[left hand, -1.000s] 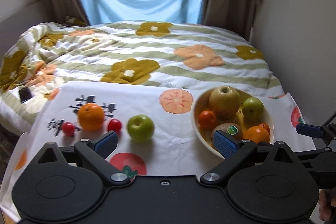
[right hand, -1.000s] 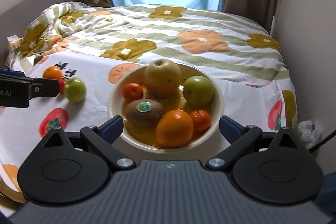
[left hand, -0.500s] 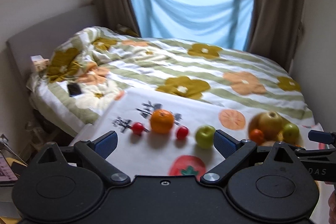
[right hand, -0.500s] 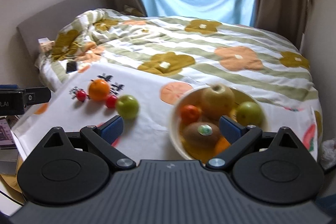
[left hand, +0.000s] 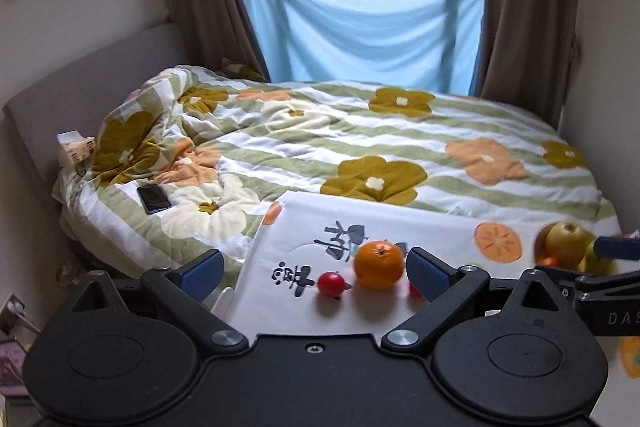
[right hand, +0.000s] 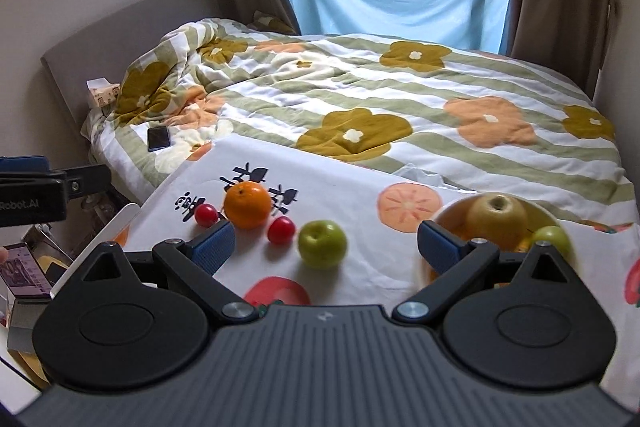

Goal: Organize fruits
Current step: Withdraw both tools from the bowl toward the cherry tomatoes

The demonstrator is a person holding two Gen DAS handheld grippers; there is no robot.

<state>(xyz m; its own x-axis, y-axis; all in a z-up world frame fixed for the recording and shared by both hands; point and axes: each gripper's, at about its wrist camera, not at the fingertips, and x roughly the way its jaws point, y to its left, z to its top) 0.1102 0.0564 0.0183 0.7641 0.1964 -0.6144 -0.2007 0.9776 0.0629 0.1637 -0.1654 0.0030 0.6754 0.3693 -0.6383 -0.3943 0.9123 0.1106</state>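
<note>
I am seeing both grippers spread and holding nothing: the left gripper [left hand: 314, 269] is facing the orange [left hand: 378, 265], the right gripper [right hand: 325, 245] the green apple [right hand: 322, 244]. I am judging the sorting partly done: four fruits are sitting loose on the cloth [right hand: 360, 187], others in the bowl [right hand: 442, 217]. The bowl is showing up blurred and half hidden behind a finger.

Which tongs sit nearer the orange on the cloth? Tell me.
Left. The left tongs are open with the orange showing just ahead between their tips. The right tongs are open farther right, facing the green apple, the orange off to their left.
</note>
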